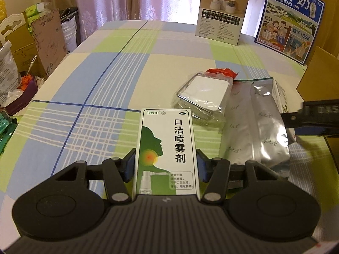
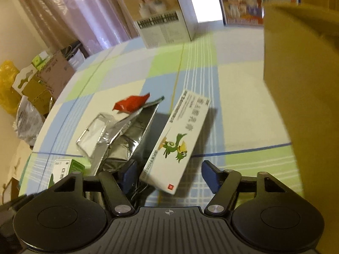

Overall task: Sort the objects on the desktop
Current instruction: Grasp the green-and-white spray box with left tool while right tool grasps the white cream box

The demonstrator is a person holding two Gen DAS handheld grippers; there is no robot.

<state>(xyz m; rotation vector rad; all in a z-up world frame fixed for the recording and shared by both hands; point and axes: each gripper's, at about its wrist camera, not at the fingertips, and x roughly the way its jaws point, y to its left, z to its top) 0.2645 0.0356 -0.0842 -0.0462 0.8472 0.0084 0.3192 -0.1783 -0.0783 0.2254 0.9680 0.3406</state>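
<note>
Two grippers work over a checked tablecloth [image 1: 89, 67], each view looking forward along its own fingers. Far beyond the fingertips stand the largest items, a blue milk carton [image 1: 290, 19] and a beige printed box [image 1: 222, 12], upright at the far edge, probably parked clear of the sorting area. A brown cardboard box [image 2: 300, 84] rises close to the right of the right gripper's fingers; judged from its nearness, it may serve as the bin for sorted items.

Ahead and right of the left gripper's fingers lies a loose heap: a silver foil pouch [image 1: 260, 127], a clear packet holding a white square [image 1: 205, 93] touching its left side, and a red wrapper [image 1: 222, 72] partly tucked behind the packet. These remain unsorted.

The left gripper [image 1: 166, 163] is clamped on a green-and-white spray box [image 1: 167, 148], its blue pads pressed against the box's long sides, so the box points forward and is carried lengthwise above the cloth.

The right gripper [image 2: 169, 175] stands spread wide, its fingers gripping nothing. A white medicine box with a green bird [image 2: 180, 139] sits tilted between and just ahead of them, one end propped on the pouch; the wide spread suits taking it across its width.
</note>
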